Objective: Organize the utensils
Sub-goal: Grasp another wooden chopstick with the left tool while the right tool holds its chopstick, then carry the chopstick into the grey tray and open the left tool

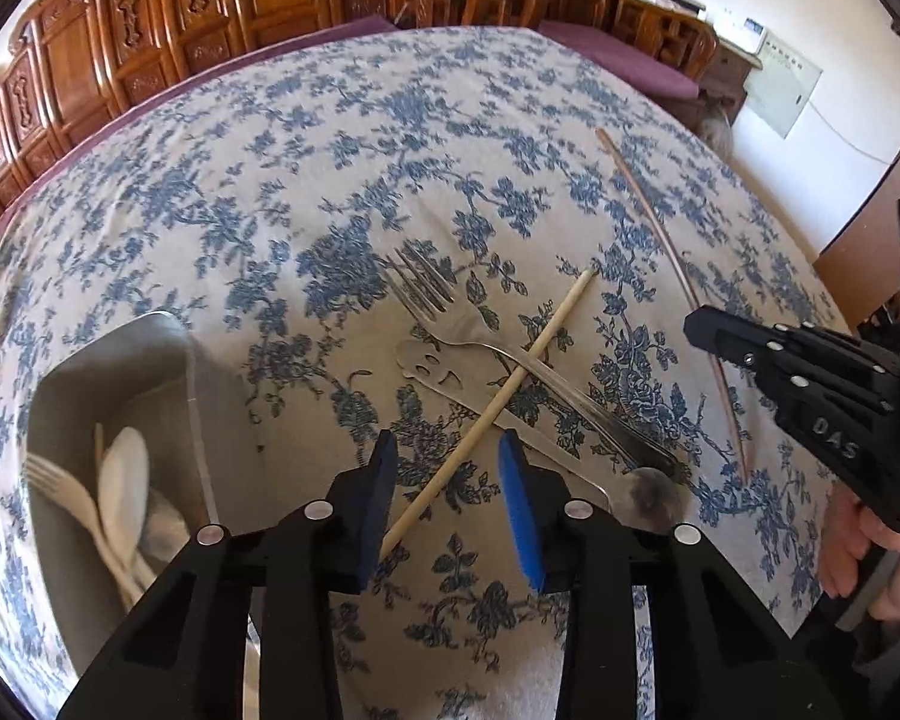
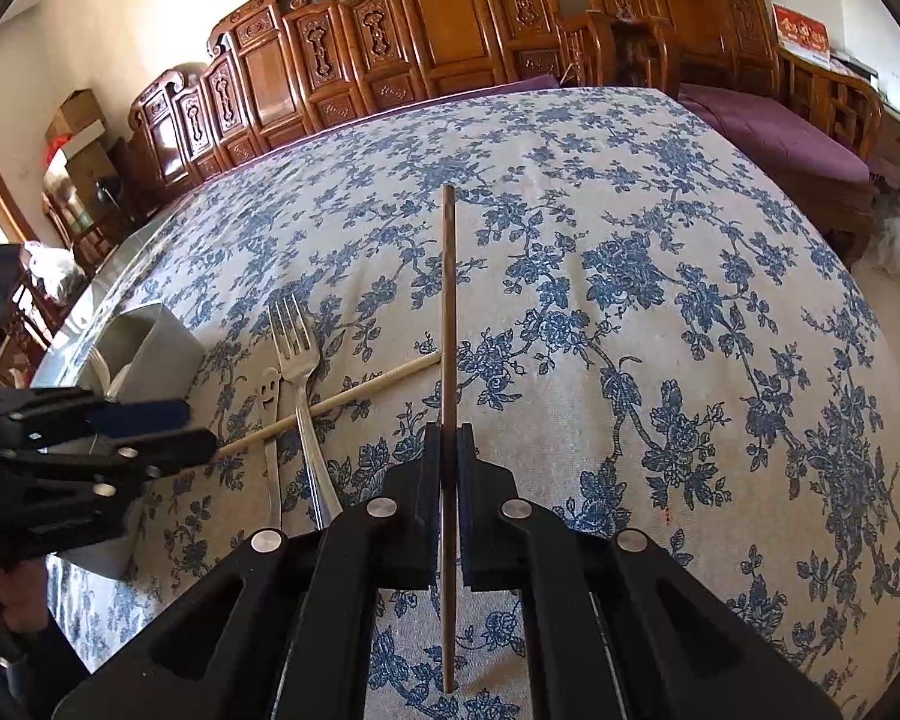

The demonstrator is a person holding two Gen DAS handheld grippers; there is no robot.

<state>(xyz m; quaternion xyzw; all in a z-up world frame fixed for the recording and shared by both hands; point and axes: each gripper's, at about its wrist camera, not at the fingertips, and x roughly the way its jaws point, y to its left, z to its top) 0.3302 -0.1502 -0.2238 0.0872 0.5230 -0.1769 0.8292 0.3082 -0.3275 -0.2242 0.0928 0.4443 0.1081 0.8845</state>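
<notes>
Right gripper [image 2: 448, 438] angled down, jaws clenched on dark chopstick [image 2: 448, 300]. Left gripper [image 1: 447, 462] jaws released, straddling pale chopstick [image 1: 510, 384] on floral-clothed table [image 1: 330, 150]; carved wooden screens [image 2: 438, 18] behind.

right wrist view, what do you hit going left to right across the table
left gripper → grey utensil holder → smiley-face utensil → fork → dark chopstick held in the right gripper. The light chopstick crosses several of these, so it is left out.

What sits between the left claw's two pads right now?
The light wooden chopstick: its near end runs into the gap between the left claw pads, which do not visibly press it. Under the gap is floral tablecloth. The left wrist view shows this.
</notes>
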